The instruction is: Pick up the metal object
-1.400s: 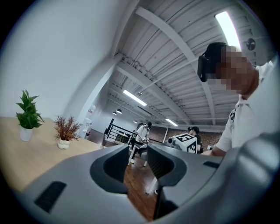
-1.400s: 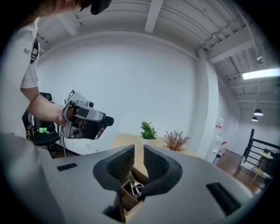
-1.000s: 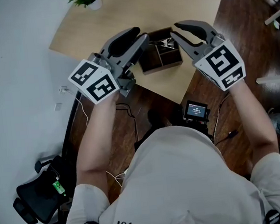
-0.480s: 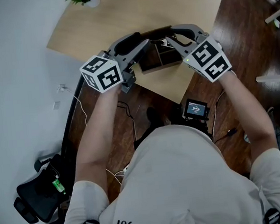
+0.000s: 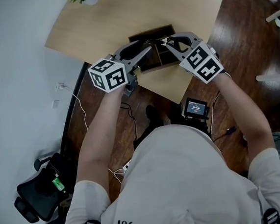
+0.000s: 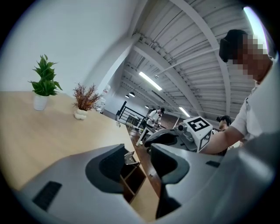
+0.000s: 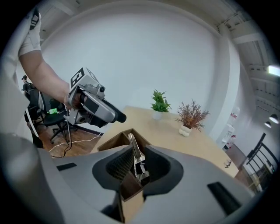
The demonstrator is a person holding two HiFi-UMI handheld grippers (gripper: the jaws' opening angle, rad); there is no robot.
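While the head view looks down, the left gripper (image 5: 145, 51) and the right gripper (image 5: 170, 43) meet over a dark wooden box (image 5: 145, 34) on the table (image 5: 111, 18). In the left gripper view, the jaws have just been opening and now stand wide with nothing between them. The metal object (image 6: 128, 158) sits in the box beyond. In the right gripper view, the jaws also stand apart, and the metal object (image 7: 132, 146) shows through the gap, standing in the box.

Light wooden table (image 5: 97, 24) is carrying a dark wooden divided box (image 5: 149, 33), sitting near its front edge. A green potted plant (image 6: 43, 85) and a reddish potted plant (image 6: 85, 98) are standing farther back, well apart from the box.
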